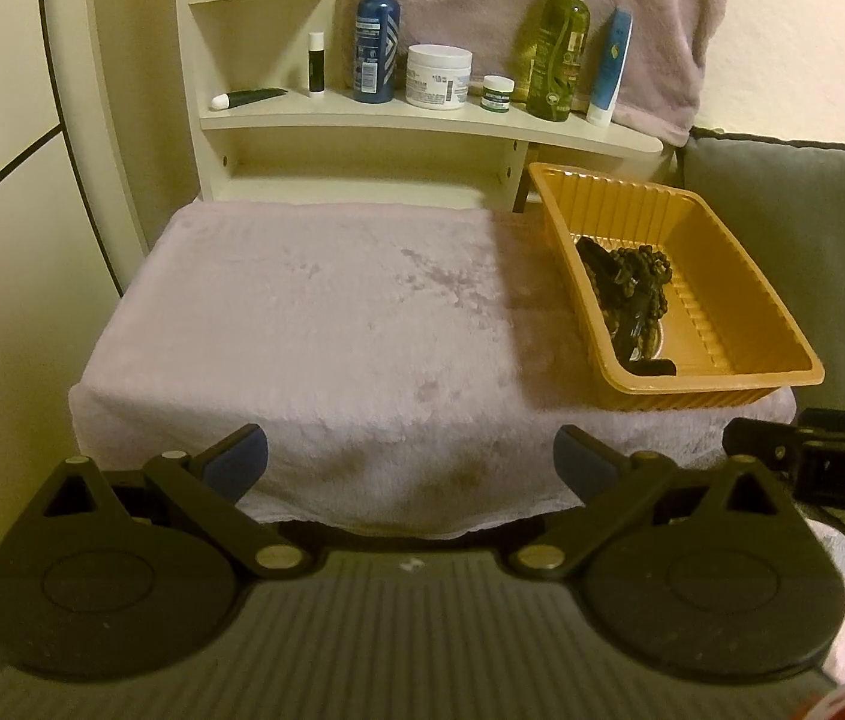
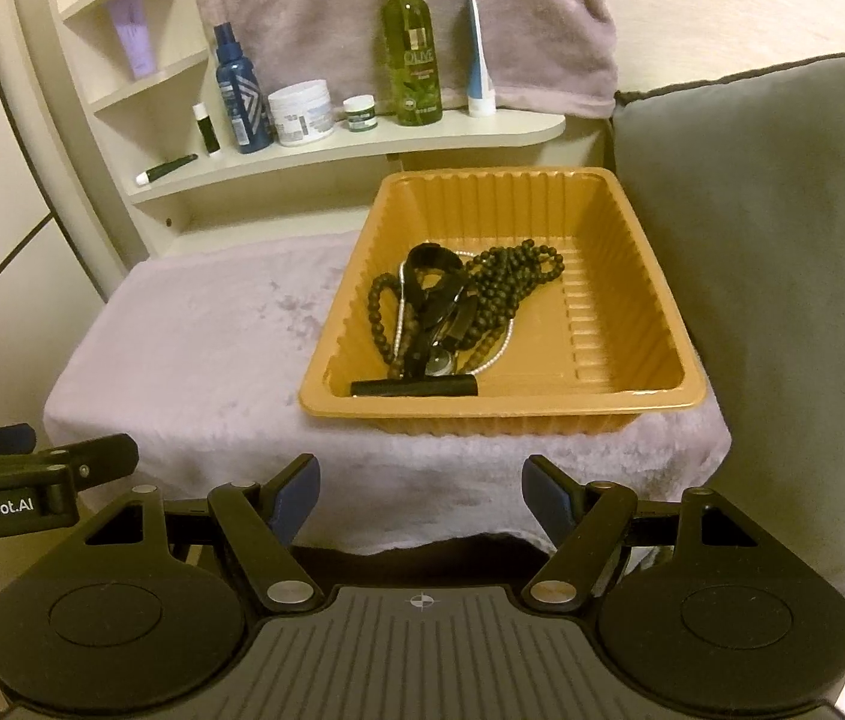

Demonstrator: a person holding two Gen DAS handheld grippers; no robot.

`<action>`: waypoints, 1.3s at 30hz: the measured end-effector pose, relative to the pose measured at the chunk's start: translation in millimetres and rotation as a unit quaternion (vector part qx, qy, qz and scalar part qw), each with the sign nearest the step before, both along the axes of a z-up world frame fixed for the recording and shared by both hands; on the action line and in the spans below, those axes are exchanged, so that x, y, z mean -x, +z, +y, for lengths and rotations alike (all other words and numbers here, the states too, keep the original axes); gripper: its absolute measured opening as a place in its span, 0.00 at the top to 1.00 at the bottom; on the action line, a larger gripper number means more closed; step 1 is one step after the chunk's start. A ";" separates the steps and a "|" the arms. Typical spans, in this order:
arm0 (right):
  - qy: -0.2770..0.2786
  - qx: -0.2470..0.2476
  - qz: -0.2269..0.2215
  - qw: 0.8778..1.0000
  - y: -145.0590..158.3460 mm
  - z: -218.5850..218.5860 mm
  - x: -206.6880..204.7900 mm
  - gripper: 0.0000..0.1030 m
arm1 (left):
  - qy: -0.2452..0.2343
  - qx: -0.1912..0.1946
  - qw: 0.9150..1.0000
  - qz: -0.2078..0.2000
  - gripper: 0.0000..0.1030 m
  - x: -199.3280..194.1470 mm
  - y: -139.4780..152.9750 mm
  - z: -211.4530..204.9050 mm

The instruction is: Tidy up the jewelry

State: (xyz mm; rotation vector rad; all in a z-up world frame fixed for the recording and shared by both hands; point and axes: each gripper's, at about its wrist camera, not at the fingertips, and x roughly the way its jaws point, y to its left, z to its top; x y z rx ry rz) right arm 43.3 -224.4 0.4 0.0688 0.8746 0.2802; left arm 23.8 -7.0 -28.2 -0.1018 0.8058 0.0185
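A tangle of jewelry (image 2: 452, 312), made up of dark round-bead strands, a thin pale bead chain, a black strap piece and a short black bar, lies heaped in the orange ribbed plastic tray (image 2: 632, 387), toward its left and near side. The tray sits on the right part of the worktop (image 2: 182, 348), which is draped in a pale lilac plush towel; the rest of the towel shows nothing lying on it. Behind stands a cream shelf (image 2: 482, 129) of bottles and jars, and a grey cushion (image 2: 770, 276) is just to the right. The left tongs (image 1: 410, 462) and right tongs (image 2: 422, 495) both hang near the worktop's front edge, spread wide and gripping nothing. The scene fits either pieces gathered into the tray as the tidying wants, or a heap waiting to be sorted out; the pictures do not settle which.
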 end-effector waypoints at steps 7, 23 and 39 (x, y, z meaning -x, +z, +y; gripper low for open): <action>0.001 -0.001 -0.001 1.000 0.8 0.0 -0.4 0.28 | -0.001 -0.002 1.000 -0.001 0.02 -0.3 0.2 -0.9; -0.001 -0.004 -0.001 1.000 1.5 -0.3 -2.0 0.28 | -0.002 -0.004 1.000 0.000 0.02 -2.0 1.9 -6.4; -0.001 -0.005 -0.001 1.000 1.0 -0.8 -2.0 0.28 | -0.001 -0.004 1.000 0.000 0.02 -2.0 2.0 -7.1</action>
